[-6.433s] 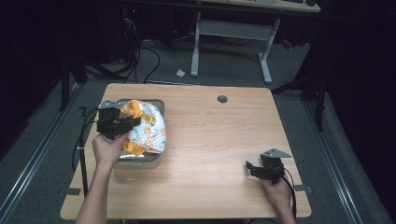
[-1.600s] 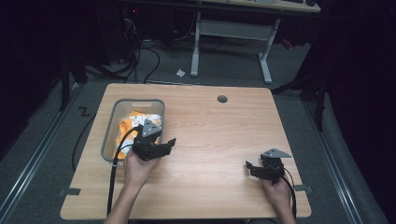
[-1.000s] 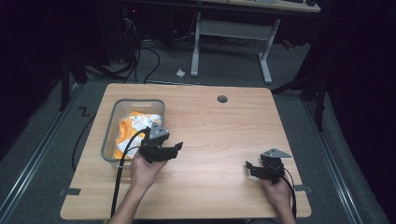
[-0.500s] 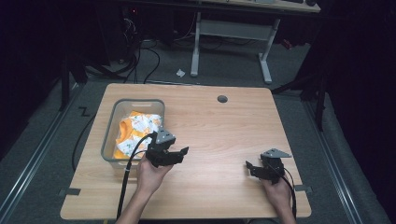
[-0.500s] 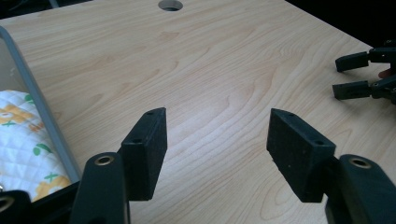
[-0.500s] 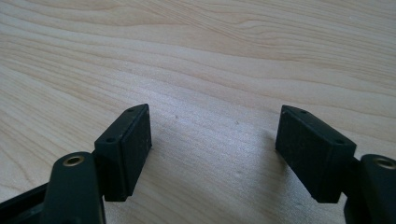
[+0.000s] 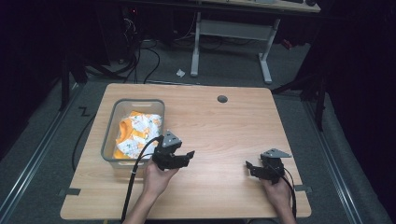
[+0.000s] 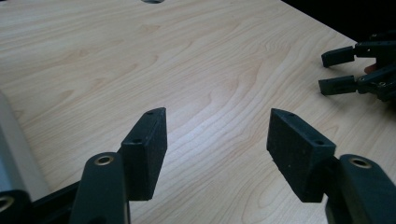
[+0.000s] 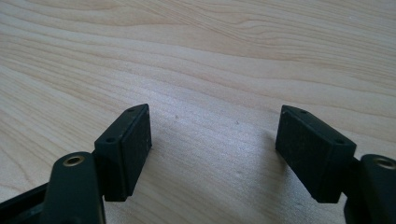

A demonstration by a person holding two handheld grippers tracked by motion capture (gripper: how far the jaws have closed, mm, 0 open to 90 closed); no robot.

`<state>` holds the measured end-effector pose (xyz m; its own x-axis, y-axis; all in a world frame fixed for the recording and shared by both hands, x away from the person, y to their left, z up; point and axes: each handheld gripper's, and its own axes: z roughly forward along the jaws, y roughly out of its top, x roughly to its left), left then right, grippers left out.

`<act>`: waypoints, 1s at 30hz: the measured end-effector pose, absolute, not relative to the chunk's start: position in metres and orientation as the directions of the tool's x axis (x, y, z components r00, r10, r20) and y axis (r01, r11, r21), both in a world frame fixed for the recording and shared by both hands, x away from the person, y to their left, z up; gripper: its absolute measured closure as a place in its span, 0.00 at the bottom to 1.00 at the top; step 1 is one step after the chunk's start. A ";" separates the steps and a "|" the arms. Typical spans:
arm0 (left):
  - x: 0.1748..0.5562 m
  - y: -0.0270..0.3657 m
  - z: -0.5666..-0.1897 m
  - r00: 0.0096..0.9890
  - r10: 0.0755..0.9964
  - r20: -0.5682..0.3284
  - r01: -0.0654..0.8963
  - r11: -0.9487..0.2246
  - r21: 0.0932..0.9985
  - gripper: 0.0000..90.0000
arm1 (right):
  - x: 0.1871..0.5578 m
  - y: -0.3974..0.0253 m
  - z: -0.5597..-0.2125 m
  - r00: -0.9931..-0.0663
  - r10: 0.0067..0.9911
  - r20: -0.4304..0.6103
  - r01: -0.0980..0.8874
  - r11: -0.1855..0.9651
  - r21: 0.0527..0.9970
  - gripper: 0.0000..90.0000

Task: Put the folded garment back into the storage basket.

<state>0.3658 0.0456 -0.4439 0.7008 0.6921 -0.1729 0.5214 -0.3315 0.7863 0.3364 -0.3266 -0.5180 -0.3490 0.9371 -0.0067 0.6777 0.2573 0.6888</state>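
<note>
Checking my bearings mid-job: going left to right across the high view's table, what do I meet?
Grey plastic bin holding orange-and-white cloth → left hand-held gripper, open → right hand-held gripper, open.

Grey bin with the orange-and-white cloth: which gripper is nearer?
Left. The left gripper hovers just off the near right corner of the grey bin, jaws open. The right gripper sits far across the table near its right edge.
</note>
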 end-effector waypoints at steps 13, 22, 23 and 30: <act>0.362 0.029 -0.467 0.703 0.688 -0.181 0.540 -0.351 0.765 0.43 | 0.336 -0.327 -0.518 -0.349 0.937 -0.007 0.678 0.257 0.689 0.30; 0.358 0.017 -0.492 0.698 0.696 -0.169 0.559 -0.383 0.735 0.43 | 0.336 -0.327 -0.518 -0.349 0.937 -0.007 0.678 0.258 0.689 0.30; 0.358 0.015 -0.496 0.698 0.699 -0.160 0.559 -0.391 0.732 0.43 | 0.336 -0.327 -0.518 -0.349 0.937 -0.007 0.678 0.257 0.689 0.30; 0.355 0.007 -0.521 0.683 0.726 -0.079 0.544 -0.435 0.717 0.43 | 0.336 -0.327 -0.518 -0.349 0.937 -0.008 0.678 0.258 0.689 0.30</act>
